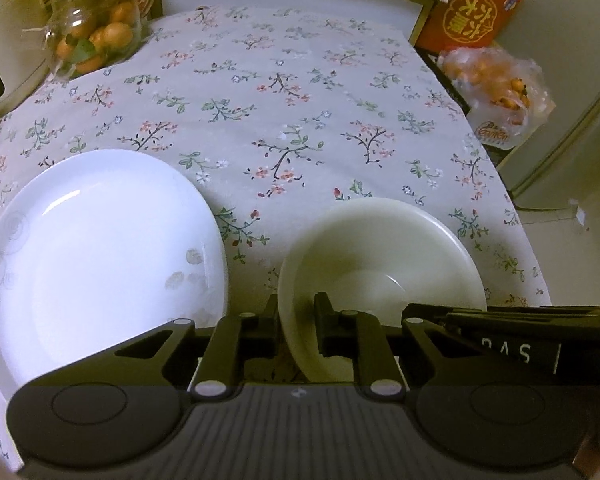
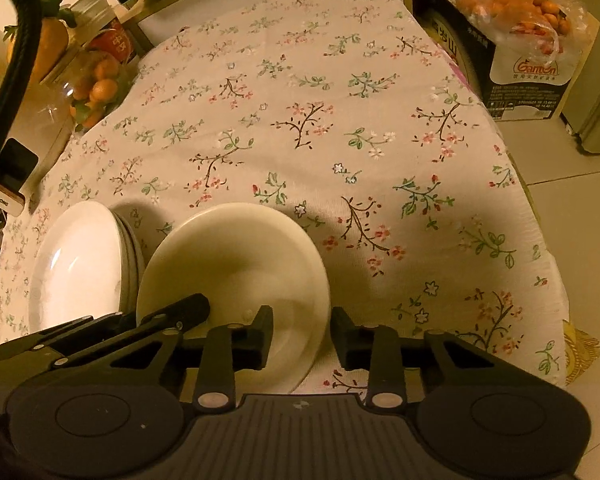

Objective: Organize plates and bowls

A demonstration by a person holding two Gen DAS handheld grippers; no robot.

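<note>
At the far left of the surface (image 1: 284,92), which wears a flowered cloth, a glass jar (image 1: 94,36) of small oranges stands by the far corner. Nearer and still left, a stack of white plates (image 1: 96,252) lies flat on the cloth; the right wrist view shows several rims under the top one.

Just right of the plates, apart from them by a strip of cloth, sits a cream bowl (image 1: 380,268), upright, at the near middle of the surface. The left gripper (image 1: 296,332) comes down on the bowl's near left rim: its jaws stand narrow, one finger outside the wall and one inside, and both pads appear to press on the rim.

The right gripper (image 2: 302,336) straddles the bowl's near right rim, one finger over the inside and one over the cloth outside. A visible gap remains between the outer finger and the rim, so these jaws are at a middling width and not pressing on the bowl. In the right wrist view the left gripper's black linkage shows at the bowl's left edge.

Beyond the right edge of the surface stand a red carton (image 1: 476,4) and a clear bag (image 2: 528,12) of orange fruit on a box.
</note>
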